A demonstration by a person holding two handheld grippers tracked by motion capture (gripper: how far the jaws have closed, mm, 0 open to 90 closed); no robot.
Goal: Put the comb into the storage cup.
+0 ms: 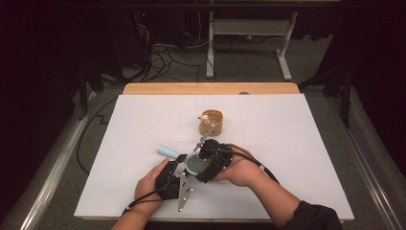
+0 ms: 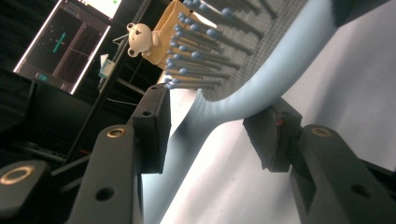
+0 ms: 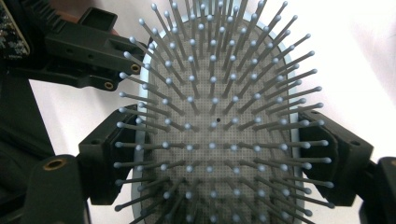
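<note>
High view, we log: hairbrush (image 1: 193,164) on desk (image 1: 287,143); right gripper (image 1: 203,165) clamps its head, left gripper (image 1: 176,165) its handle; wooden cup (image 1: 211,122) beyond.

Pale blue paddle hairbrush (image 1: 191,164) is sitting just below the centre of the high view, over the white worktop (image 1: 297,158), bristle face turned upward. Grey cushion pad is carrying rows of grey pins with blue ball tips (image 3: 212,145). Handle (image 1: 167,152) is pointing toward the upper left of the frame. Two hand-held grippers are meeting at it: left hand-held gripper (image 2: 210,130) straddling the neck, right hand-held gripper (image 3: 215,158) flanking the oval head's edges.
</note>
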